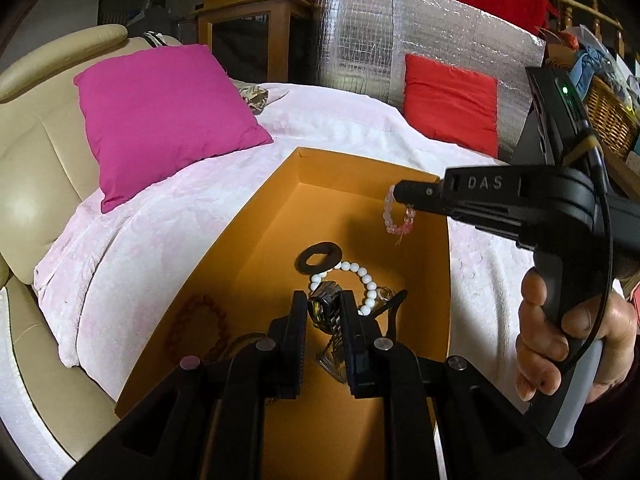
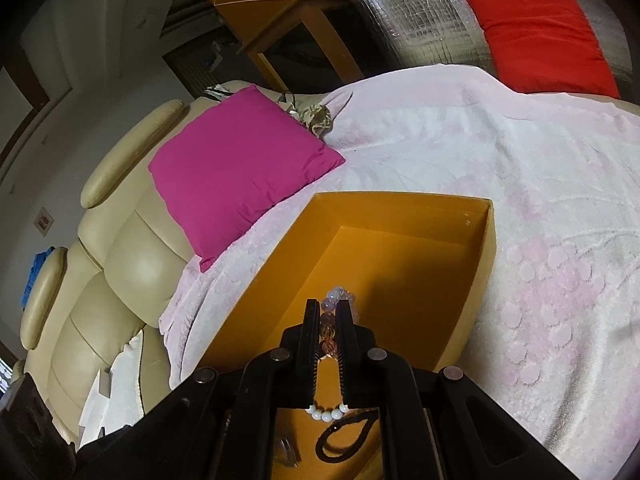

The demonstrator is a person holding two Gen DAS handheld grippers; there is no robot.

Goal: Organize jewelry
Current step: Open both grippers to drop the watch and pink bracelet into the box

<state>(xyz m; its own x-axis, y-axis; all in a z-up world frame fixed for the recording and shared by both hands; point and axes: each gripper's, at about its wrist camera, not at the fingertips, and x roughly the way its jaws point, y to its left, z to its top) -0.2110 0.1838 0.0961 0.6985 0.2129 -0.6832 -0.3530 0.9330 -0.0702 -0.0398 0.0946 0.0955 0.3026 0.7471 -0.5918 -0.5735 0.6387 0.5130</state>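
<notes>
Trouble could start at the left and run rightward. On the left side of the orange box (image 1: 280, 216), a dark red bead bracelet (image 1: 198, 330) lies on the floor of the box, close to the left wall and apart from the rest. Nothing touches it. In the middle, the left claw (image 1: 323, 312) is clenched on a metal watch (image 1: 325, 300), held just above the white bead bracelet (image 1: 356, 280) and the black ring-shaped band (image 1: 320, 258) lying together on the box floor. If the watch comes down there, its band may snag the beads or drag them along — a tangle, in my judgement, is the likeliest fault. Some clear pieces also lie under the claw (too blurred to name).

To the right, the right claw (image 2: 327, 312) is shut on a pink bead bracelet (image 1: 394, 216), pinched by only a few beads, with the loop dangling over the far part of the box near its right wall. Such a thin hold could let the beads roll out early, or the loop could catch the wall's rim and fall onto the pale blanket (image 1: 160, 232) beside the box.
</notes>
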